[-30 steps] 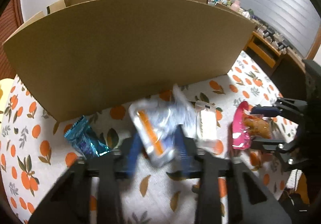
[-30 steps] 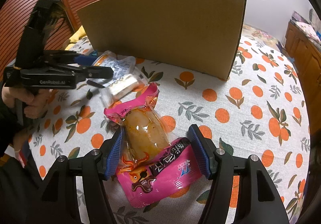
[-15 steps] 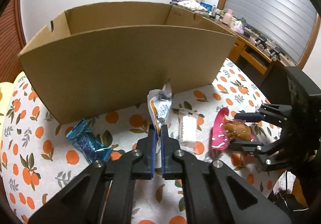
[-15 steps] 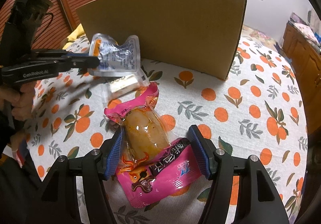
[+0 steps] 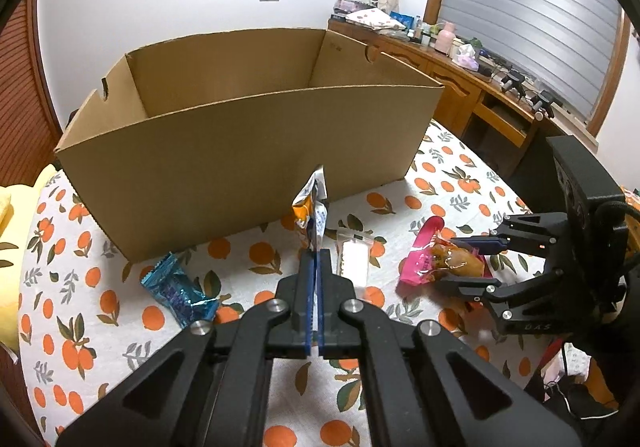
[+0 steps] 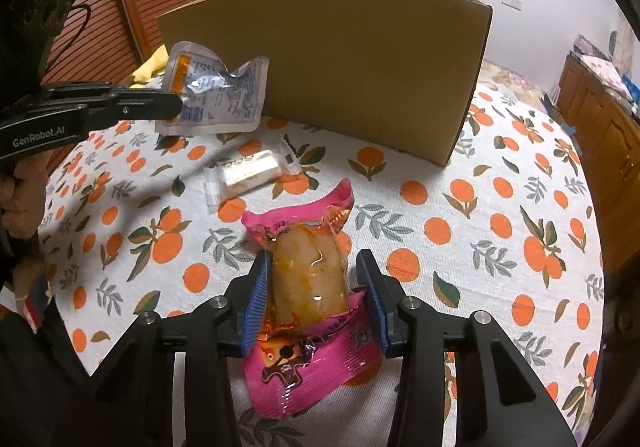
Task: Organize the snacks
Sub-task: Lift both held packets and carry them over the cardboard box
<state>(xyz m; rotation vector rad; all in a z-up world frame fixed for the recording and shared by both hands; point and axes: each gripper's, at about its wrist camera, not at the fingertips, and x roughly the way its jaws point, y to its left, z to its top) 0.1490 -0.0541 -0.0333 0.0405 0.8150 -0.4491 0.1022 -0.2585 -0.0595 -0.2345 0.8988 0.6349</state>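
My left gripper (image 5: 316,259) is shut on a silver and orange snack pouch (image 5: 313,213) and holds it in the air in front of the open cardboard box (image 5: 240,151); the pouch also shows flat-on in the right wrist view (image 6: 216,95). My right gripper (image 6: 314,279) has its jaws around a pink pack with a brown snack (image 6: 306,279); the left pad touches it and the right pad stands a little off. The pack lies on the tablecloth. The left wrist view shows the same pack (image 5: 436,259) between the right fingers.
A clear wrapped white snack (image 6: 248,171) lies on the orange-print tablecloth (image 6: 500,215) between the two grippers. A blue foil packet (image 5: 176,289) lies left, near the box front. A wooden desk (image 5: 460,87) with clutter stands behind.
My left gripper shut on the silver pouch and lifted it off the table, higher toward the box. My right gripper's jaws narrowed around the pink pack.
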